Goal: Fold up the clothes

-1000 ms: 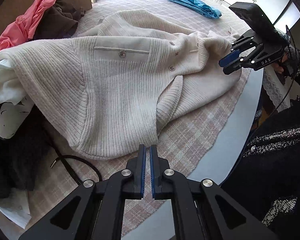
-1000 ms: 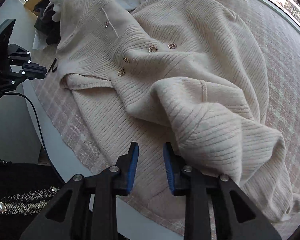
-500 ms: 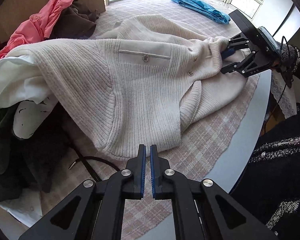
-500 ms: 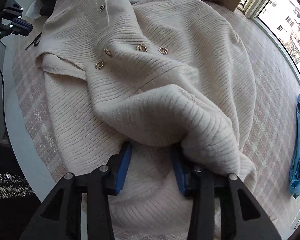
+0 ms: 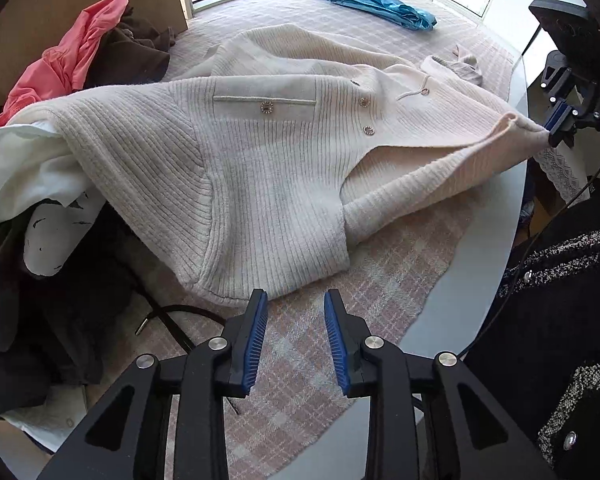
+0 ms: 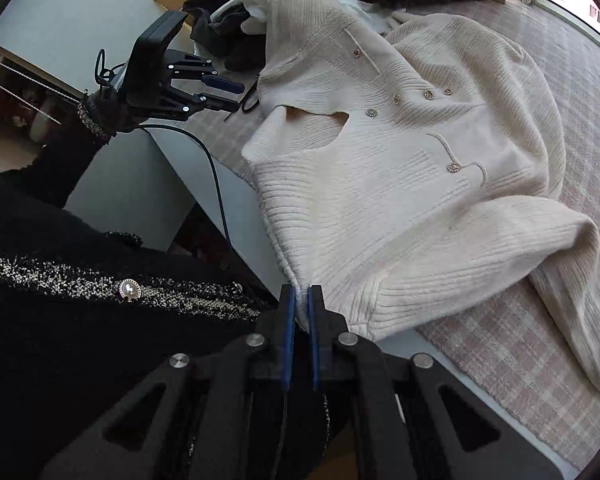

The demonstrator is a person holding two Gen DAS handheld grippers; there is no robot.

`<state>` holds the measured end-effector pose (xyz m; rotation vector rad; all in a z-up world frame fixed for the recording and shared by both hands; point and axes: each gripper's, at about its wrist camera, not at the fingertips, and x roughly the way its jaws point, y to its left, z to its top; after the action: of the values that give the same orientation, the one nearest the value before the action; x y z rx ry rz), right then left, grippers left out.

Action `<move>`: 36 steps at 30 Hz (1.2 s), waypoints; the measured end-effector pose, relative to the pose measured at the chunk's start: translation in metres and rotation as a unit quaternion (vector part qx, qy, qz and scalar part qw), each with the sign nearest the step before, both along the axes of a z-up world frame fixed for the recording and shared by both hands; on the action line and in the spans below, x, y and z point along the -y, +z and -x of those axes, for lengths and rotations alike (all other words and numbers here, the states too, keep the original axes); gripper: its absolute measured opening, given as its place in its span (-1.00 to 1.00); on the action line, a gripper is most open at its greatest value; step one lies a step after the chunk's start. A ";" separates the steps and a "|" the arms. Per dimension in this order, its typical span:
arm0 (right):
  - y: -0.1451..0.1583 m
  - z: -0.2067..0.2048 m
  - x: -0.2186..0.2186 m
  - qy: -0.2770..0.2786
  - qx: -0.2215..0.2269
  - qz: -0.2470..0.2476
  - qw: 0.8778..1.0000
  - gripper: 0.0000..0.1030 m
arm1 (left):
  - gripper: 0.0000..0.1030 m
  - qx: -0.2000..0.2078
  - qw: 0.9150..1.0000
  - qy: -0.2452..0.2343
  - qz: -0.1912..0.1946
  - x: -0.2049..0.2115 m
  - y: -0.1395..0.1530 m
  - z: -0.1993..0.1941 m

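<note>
A cream ribbed knit cardigan (image 5: pixel 268 168) with small round metal buttons lies spread over the pink checked cloth on the table. My right gripper (image 6: pixel 301 300) is shut on a corner of its hem, pulled past the table's near edge. That same pinch shows at the right of the left wrist view, where the right gripper (image 5: pixel 550 130) stretches the cardigan's edge taut. My left gripper (image 5: pixel 294 312) is open, hovering just short of the cardigan's lower hem, with nothing between its blue pads. The right wrist view shows the left gripper (image 6: pixel 230 98) open beside the cardigan's (image 6: pixel 420 168) far corner.
A heap of clothes lies at the left: a pink garment (image 5: pixel 72 60), brown and dark pieces, a white printed shirt (image 5: pixel 40 200). A blue garment (image 5: pixel 376 2) sits by the window. A black cord (image 5: pixel 172 316) trails on the cloth. A person's black tweed jacket (image 6: pixel 80 280) is close.
My right gripper has shut on the cardigan's hem corner and pulled it back over the table edge, stretching the garment. My left gripper has opened.
</note>
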<state>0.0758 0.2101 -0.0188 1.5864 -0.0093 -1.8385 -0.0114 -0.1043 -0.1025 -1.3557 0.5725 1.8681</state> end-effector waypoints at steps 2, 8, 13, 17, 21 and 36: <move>-0.006 -0.001 -0.006 -0.018 -0.003 -0.017 1.000 -0.86 | -0.42 -0.001 1.000 -0.009 0.003 0.000 -0.001 -0.001; -0.024 -0.006 -0.022 -0.071 -0.013 -0.068 0.995 -0.75 | -0.42 -0.027 0.994 -0.090 0.048 -0.017 -0.017 -0.010; -0.031 -0.013 -0.021 -0.088 -0.022 -0.094 0.991 -0.44 | -0.42 -0.085 0.979 -0.157 0.101 -0.024 -0.027 -0.018; -0.028 -0.020 -0.008 -0.082 -0.028 -0.104 0.991 -0.44 | -0.42 -0.120 0.960 -0.227 0.112 -0.028 -0.035 -0.020; -0.026 -0.028 0.005 -0.076 -0.035 -0.114 0.990 -0.44 | -0.36 -0.116 0.937 -0.299 0.138 -0.040 -0.051 -0.013; -0.033 -0.061 0.049 0.004 -0.057 -0.148 0.987 -0.22 | -0.84 0.026 0.984 -0.172 0.041 -0.019 -0.026 0.065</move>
<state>0.1372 0.1608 -0.0513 1.6705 0.3371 -1.9918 -0.0766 -0.0856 -0.1290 -1.2629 0.8094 1.5394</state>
